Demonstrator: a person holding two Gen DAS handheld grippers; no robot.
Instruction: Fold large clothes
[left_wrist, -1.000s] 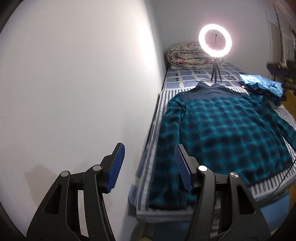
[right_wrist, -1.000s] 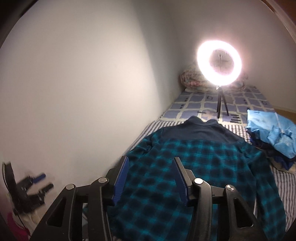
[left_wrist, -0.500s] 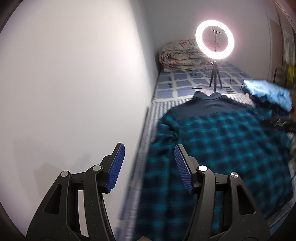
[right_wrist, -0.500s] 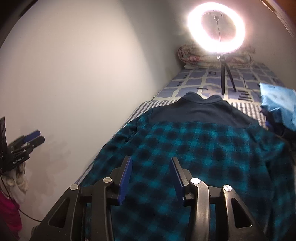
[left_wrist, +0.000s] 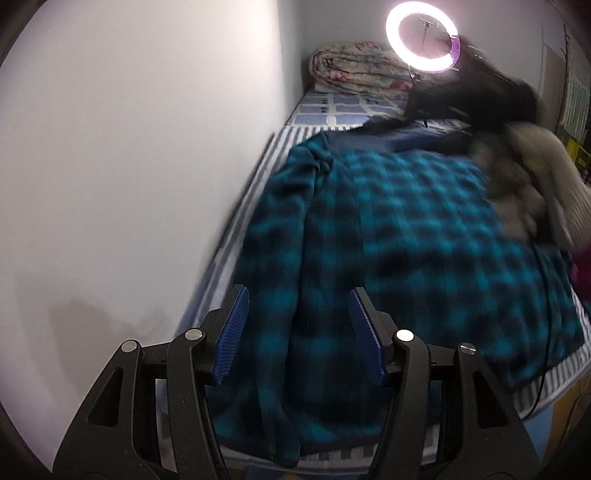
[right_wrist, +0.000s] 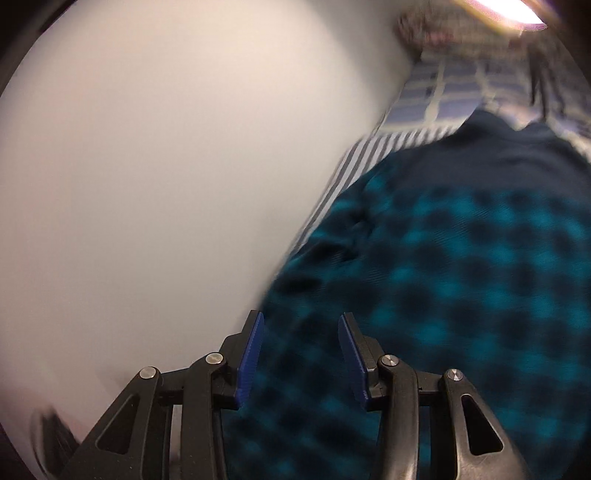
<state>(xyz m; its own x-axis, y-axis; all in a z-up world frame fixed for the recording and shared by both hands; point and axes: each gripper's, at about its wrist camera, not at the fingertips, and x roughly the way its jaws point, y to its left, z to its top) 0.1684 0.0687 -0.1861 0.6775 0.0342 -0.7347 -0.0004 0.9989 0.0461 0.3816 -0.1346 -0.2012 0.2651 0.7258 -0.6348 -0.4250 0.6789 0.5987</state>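
A large teal and black plaid shirt (left_wrist: 406, 240) with a navy yoke and collar lies flat on the striped bed (left_wrist: 266, 166). Its left sleeve runs along the wall side. My left gripper (left_wrist: 297, 321) hangs open above the lower part of that sleeve, near the hem, with nothing between its blue pads. My right gripper (right_wrist: 301, 343) is open too, low over the plaid shirt (right_wrist: 461, 277) near its wall-side shoulder, with nothing between its pads. In the left wrist view the person's hand and sleeve (left_wrist: 532, 177) appear blurred over the shirt's far right.
A white wall (left_wrist: 129, 166) runs close along the bed's left side. A lit ring light (left_wrist: 421, 35) stands at the far end beside a rolled floral quilt (left_wrist: 354, 70). A thin dark cable (left_wrist: 543, 373) crosses the bed's near right corner.
Both grippers have dropped closer to the shirt. The right one swung toward the wall-side shoulder and its jaws narrowed slightly. The person's hand has entered the left wrist view.
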